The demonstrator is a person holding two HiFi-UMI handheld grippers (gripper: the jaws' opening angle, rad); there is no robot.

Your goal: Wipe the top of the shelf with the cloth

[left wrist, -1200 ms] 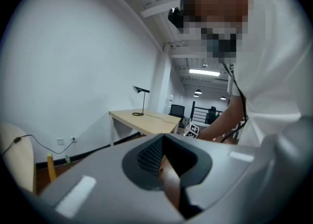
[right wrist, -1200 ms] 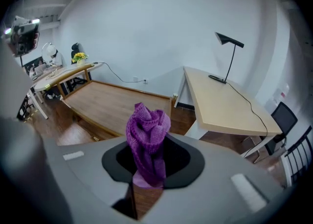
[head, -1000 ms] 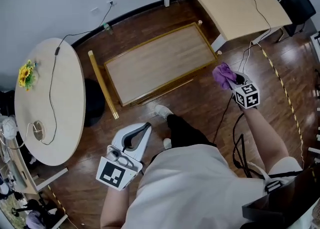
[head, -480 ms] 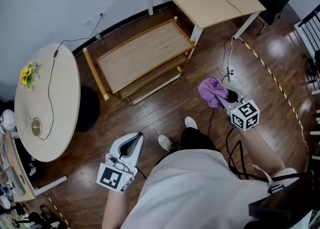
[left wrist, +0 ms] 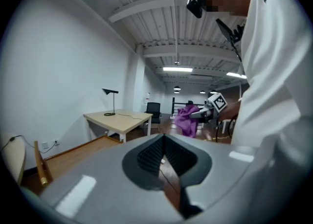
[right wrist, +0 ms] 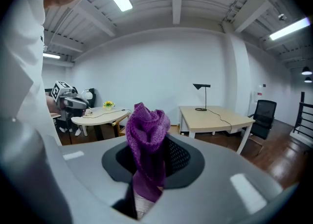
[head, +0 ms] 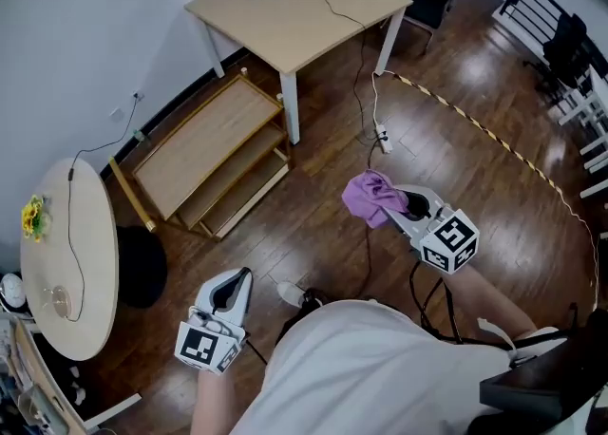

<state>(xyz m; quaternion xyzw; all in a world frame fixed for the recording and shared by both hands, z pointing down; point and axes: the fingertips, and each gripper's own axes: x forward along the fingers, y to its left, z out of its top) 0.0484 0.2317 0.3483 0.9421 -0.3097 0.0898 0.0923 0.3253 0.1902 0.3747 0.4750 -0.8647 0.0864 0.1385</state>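
Note:
The low wooden shelf [head: 204,153] stands by the wall at the left, with nothing on its top board, well away from both grippers. My right gripper [head: 391,203] hangs over the dark wood floor, shut on a bunched purple cloth [head: 367,198]. The right gripper view shows the cloth [right wrist: 145,142] standing up between the jaws. My left gripper [head: 236,281] is low at the left, shut with nothing in it. The left gripper view has its jaws meeting in a line, part of the shelf [left wrist: 78,152] at lower left, and the cloth [left wrist: 186,120] far off.
A square desk [head: 285,10] with a cable stands beside the shelf. A round table [head: 66,253] with yellow flowers [head: 33,215] is at the far left, a black stool [head: 142,267] next to it. A power strip [head: 382,139] and a striped tape line [head: 494,143] lie on the floor.
The person has backed away from the shelf, which now lies farther off and to the left. The right gripper has come away from the shelf's corner with the cloth still held.

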